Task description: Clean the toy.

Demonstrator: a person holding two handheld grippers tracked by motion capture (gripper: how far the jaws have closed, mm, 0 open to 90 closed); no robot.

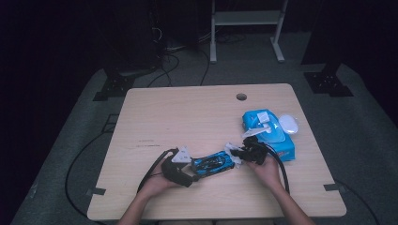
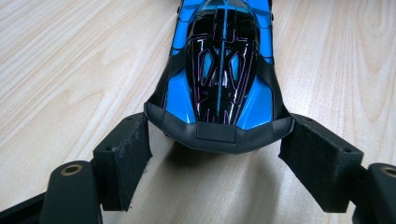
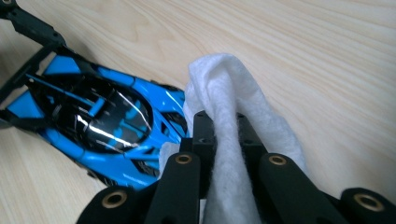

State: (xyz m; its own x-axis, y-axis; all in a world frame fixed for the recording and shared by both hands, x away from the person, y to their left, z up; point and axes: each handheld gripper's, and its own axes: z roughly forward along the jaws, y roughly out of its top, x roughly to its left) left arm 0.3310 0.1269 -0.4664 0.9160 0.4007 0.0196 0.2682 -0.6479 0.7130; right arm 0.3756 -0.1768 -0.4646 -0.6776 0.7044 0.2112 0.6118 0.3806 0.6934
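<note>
A blue and black toy car (image 1: 213,163) lies on the wooden table (image 1: 187,117) near its front edge. In the left gripper view the car (image 2: 219,70) points away from me. My left gripper (image 2: 218,133) has its two pads against the rear corners of the car, shut on it. From the right, my right gripper (image 1: 237,154) comes up to the car's other end. It is shut on a white wipe (image 3: 233,88), which bulges out past the jaws. The wipe lies beside the car's (image 3: 107,126) blue nose and seems to touch it.
A blue pack of wipes (image 1: 268,133) with its lid flap open lies at the right of the table. A white oval object (image 1: 288,123) sits beside it. A cable hole (image 1: 241,96) is near the far edge. Both forearms come in from the front edge.
</note>
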